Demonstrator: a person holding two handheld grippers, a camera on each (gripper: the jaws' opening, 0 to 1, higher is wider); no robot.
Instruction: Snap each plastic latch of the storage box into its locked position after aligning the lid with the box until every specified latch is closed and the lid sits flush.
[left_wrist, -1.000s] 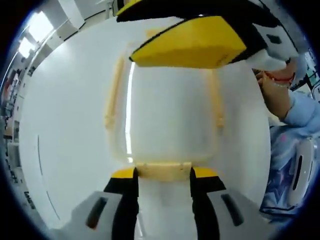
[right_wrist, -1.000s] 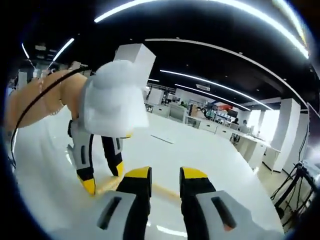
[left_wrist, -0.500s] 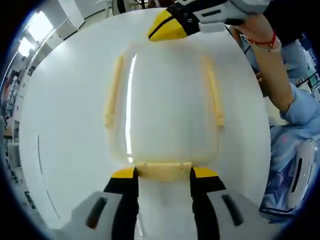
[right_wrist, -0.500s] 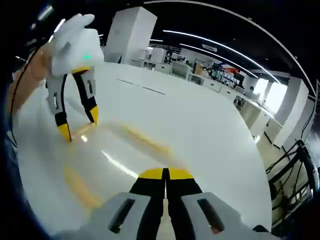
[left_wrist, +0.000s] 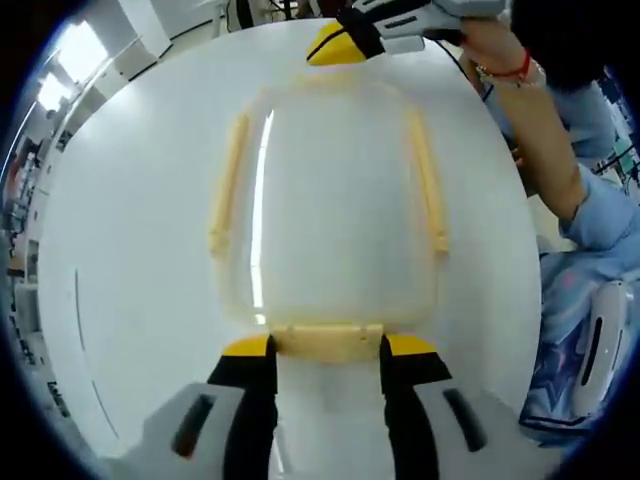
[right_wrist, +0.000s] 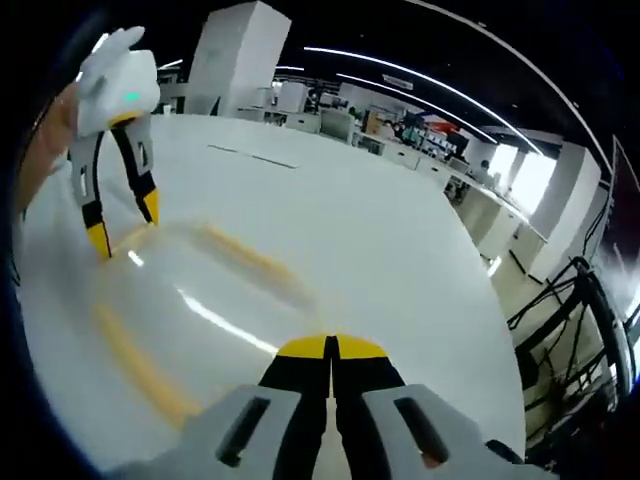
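- Since a second ago: right gripper (left_wrist: 335, 45) has dropped from over the lid to the far end of the box; its jaws, then parted, are now pressed together and empty.
- White table (left_wrist: 130, 250) carries the translucent storage box (left_wrist: 335, 210), lid on, long side latches (left_wrist: 228, 185) lying along its edges.
- Left gripper (left_wrist: 327, 345): jaws apart, straddling the near end latch (left_wrist: 327, 340), tips beside it.
- Judgement: press each end latch squarely down while bracing the opposite end, so the lid stays flush.
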